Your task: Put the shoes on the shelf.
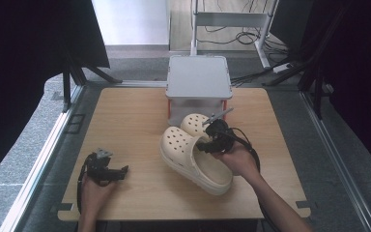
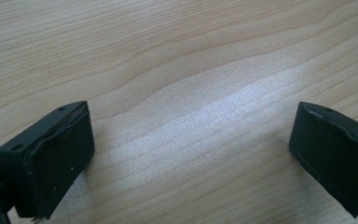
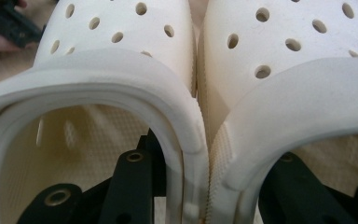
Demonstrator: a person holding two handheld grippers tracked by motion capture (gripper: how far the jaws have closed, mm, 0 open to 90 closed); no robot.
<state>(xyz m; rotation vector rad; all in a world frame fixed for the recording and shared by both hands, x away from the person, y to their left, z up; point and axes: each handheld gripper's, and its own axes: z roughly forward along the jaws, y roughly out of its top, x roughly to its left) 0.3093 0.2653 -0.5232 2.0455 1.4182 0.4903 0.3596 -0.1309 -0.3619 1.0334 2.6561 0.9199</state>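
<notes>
At the lower left of the high view the left gripper [image 1: 107,169] rests on the wooden table [image 1: 125,116], well apart from the shoes. Its own view shows its jaws spread wide over bare wood, holding nothing. Right of centre, the pair of cream clogs [image 1: 193,154] sits side by side in front of a grey box [image 1: 199,79] at the table's far edge. The right gripper [image 1: 212,140] has one jaw inside each clog — in the right gripper view the two inner walls [image 3: 200,140] are pressed together between them, so it is clamped on the pair. Judging from this, the grasp is done; what seems left is carrying the clogs wherever they belong, perhaps to the box — the destination cannot be told.
</notes>
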